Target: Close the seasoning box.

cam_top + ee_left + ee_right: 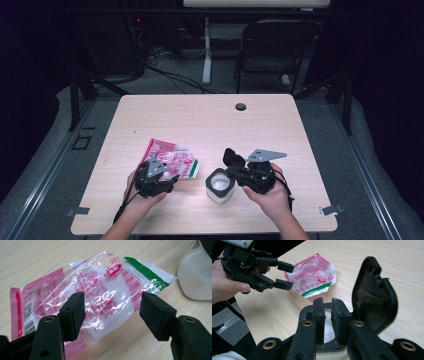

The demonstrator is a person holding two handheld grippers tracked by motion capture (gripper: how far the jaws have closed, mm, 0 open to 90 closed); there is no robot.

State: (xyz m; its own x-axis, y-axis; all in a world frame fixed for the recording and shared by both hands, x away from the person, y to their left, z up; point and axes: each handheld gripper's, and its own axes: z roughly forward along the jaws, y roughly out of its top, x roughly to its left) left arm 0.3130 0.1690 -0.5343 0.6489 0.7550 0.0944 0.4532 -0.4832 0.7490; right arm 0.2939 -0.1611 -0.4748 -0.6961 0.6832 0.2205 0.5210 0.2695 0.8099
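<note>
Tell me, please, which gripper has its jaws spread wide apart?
The left gripper, over the pink bag; the right gripper's jaws stand nearly together above the jar.

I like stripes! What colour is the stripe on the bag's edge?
Green, on the bag; clearest in the left gripper view.

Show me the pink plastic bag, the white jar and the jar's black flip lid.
pink plastic bag (100,297), left gripper view, clear crinkled middle.
white jar (220,192), high view, front wall.
black flip lid (374,293), right gripper view, inner face.

Left gripper (172,178): matte black linkage body, two square black pads, brass-coloured rivets at the finger joints, black cable trailing from the rear. Right gripper (232,172): same black build with brass rivets, topped by a grey three-cornered plate. Forearms bare.
</note>
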